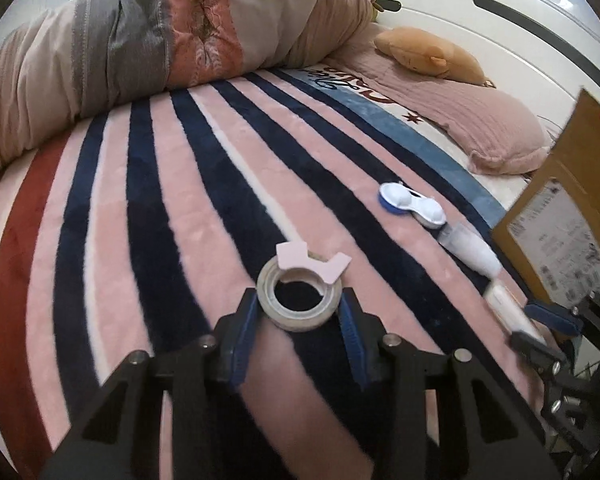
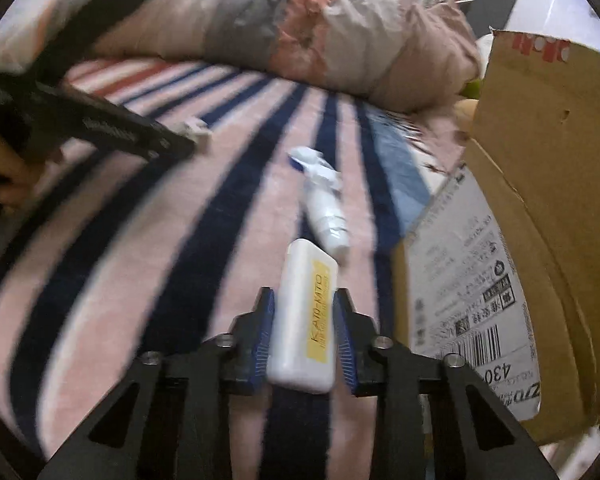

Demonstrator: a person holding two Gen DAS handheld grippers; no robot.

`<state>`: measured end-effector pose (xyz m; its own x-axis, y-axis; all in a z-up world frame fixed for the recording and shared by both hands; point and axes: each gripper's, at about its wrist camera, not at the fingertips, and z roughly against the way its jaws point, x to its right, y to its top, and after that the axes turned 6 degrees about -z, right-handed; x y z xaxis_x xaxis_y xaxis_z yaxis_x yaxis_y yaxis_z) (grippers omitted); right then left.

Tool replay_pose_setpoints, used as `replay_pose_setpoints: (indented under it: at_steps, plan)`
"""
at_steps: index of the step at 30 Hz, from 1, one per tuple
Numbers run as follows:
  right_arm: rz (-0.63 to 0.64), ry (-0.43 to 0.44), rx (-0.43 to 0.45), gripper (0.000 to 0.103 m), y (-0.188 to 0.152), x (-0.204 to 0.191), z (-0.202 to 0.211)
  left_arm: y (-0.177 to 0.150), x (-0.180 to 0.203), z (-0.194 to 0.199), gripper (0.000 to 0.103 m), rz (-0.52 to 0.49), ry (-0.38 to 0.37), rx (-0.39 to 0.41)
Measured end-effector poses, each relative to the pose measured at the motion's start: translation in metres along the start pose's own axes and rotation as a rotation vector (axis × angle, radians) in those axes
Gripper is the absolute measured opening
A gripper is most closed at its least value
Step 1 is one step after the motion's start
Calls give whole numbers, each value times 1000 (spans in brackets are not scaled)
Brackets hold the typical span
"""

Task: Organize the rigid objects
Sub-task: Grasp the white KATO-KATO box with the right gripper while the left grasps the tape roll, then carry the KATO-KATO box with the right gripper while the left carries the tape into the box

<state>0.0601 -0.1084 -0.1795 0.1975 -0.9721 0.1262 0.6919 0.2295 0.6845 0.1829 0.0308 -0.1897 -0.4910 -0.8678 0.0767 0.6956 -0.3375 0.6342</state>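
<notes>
Pink-and-navy striped fleece covers the bed on which we work, both hand-held tools down at once. At far left in the left wrist view, our left gripper straddles the roll of tape, which lies flat on the fleece with a pale pink tab at its far rim; the blue pads sit at its flanks, apparently pressing, though we cannot be sure. Further right lie a white-and-blue double-cup case and a white squeeze tube, both untouched. Further right again, our right gripper is clamped on the white flat box with a yellow label, gripped across its narrow sides low on its body. The open cardboard box stands just beside it at far right, the likely destination. To do this well, we judge, both grips should firm up before lifting, the tape kept level and the white box kept clear of the carton's flap.
</notes>
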Motion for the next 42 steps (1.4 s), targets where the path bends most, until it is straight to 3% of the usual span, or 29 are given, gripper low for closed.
replay_pose_setpoints:
  at_steps: [2, 3, 4, 7, 8, 9, 13, 17, 22, 26, 28, 32, 33, 35, 36, 42]
  plan:
    - [16, 136, 11, 11, 4, -2, 8, -8, 6, 13, 37, -13, -15, -12]
    - [24, 253, -5, 11, 5, -7, 11, -12, 8, 18, 37, -19, -16, -16]
    - [32, 297, -23, 11, 6, -12, 12, -17, 11, 25, 37, -22, -11, -20]
    - [66, 181, 31, 13, 2, -26, 20, -35, 14, 47, 37, 1, 13, -32]
    - [65, 149, 46, 20, 2, -26, 21, -40, 14, 51, 37, 18, 11, -33]
    - [48, 109, 37, 28, 3, -24, 18, -44, 15, 55, 37, 32, 2, -33]
    - [53, -84, -5, 30, 5, -19, 3, -58, 25, 66, 37, 34, -8, -20]
    - [81, -123, -64, 31, 1, -14, -13, -67, 25, 63, 37, 60, -23, -13]
    - [57, -62, -61, 30, 1, 2, -12, -71, 23, 58, 37, 77, -25, -11]
    - [7, 148, -67, 30, 1, 3, 3, -69, 25, 60, 37, 75, -23, -9]
    - [10, 210, -73, 31, 1, -1, 8, -68, 26, 58, 42, 71, -21, -13]
    - [9, 217, -83, 38, -1, -6, 8, -66, 29, 52, 54, 76, -20, -16]
    - [2, 222, -91, 38, -1, -5, 5, -66, 31, 50, 53, 68, -6, -18]
    - [-20, 247, -107, 37, 2, -4, -5, -66, 33, 47, 38, 53, 38, -26]
    - [-26, 251, -109, 31, 3, -3, -6, -67, 33, 46, 37, 59, 45, -31]
    - [9, 294, -63, 31, 14, -7, 16, -64, 35, 76, 37, 74, 64, 20]
